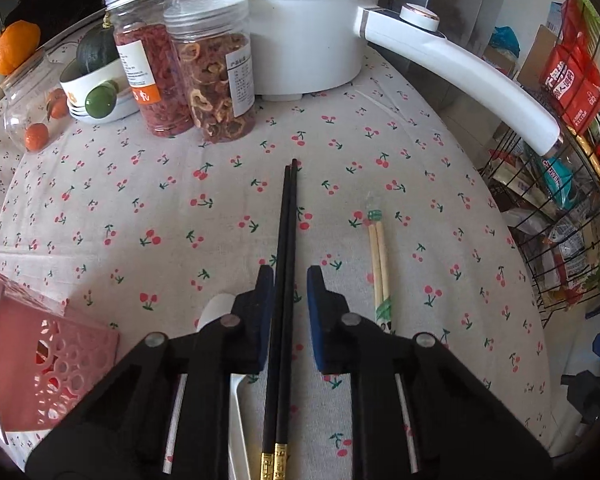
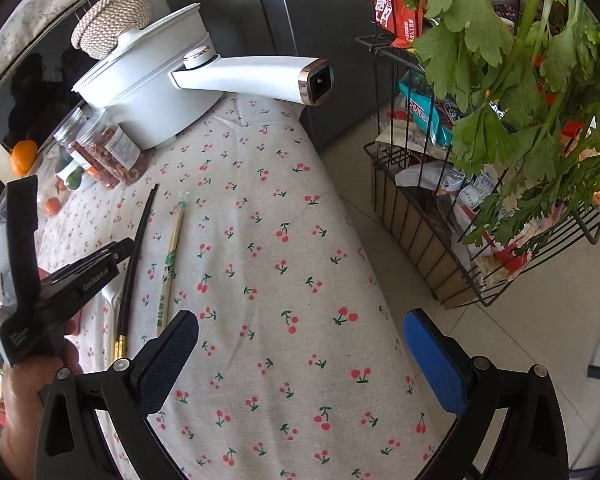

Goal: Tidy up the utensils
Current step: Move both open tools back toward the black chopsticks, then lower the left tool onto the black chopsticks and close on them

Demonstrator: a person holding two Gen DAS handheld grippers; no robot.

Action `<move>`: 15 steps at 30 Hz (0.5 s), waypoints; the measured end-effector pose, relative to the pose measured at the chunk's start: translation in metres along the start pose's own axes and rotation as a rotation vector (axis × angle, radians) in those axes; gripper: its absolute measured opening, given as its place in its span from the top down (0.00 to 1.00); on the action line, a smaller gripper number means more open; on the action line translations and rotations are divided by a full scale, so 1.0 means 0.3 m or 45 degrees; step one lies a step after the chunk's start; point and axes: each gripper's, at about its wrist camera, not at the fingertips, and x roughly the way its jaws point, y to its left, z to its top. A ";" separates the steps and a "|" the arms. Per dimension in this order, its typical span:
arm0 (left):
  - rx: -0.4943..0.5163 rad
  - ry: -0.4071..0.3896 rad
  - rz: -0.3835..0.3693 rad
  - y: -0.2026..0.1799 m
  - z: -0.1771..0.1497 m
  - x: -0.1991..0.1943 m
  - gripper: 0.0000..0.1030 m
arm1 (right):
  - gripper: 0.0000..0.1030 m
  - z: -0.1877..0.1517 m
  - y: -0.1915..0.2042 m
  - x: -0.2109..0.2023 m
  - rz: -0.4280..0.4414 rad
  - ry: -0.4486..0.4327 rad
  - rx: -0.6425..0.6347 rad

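Note:
A pair of black chopsticks (image 1: 286, 248) with gold ends lies on the cherry-print tablecloth, running between the fingers of my left gripper (image 1: 291, 280). The jaws stand a little apart around them, with a gap on the right side. A pair of bamboo chopsticks (image 1: 380, 264) in a torn wrapper lies to the right. A white spoon (image 1: 220, 312) lies partly hidden under the left finger. In the right wrist view the black chopsticks (image 2: 138, 248) and bamboo chopsticks (image 2: 171, 256) lie far left. My right gripper (image 2: 300, 344) is wide open and empty above the cloth.
A pink perforated basket (image 1: 40, 364) stands at the left. Two jars of dried food (image 1: 188, 72), a white electric pot with a long handle (image 1: 460, 64), a bowl and oranges stand at the back. A wire rack (image 2: 440, 216) of snacks and greens stands beyond the table's right edge.

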 end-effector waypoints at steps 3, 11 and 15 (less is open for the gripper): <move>-0.021 0.006 0.009 0.013 0.011 0.017 0.89 | 0.00 0.001 0.015 -0.001 0.018 0.001 -0.013; -0.052 0.054 -0.011 0.021 0.019 0.060 0.93 | 0.00 -0.001 0.024 -0.007 0.029 -0.005 -0.016; -0.075 0.050 -0.013 0.025 0.017 0.063 0.94 | 0.00 0.000 0.018 -0.007 0.029 -0.003 -0.008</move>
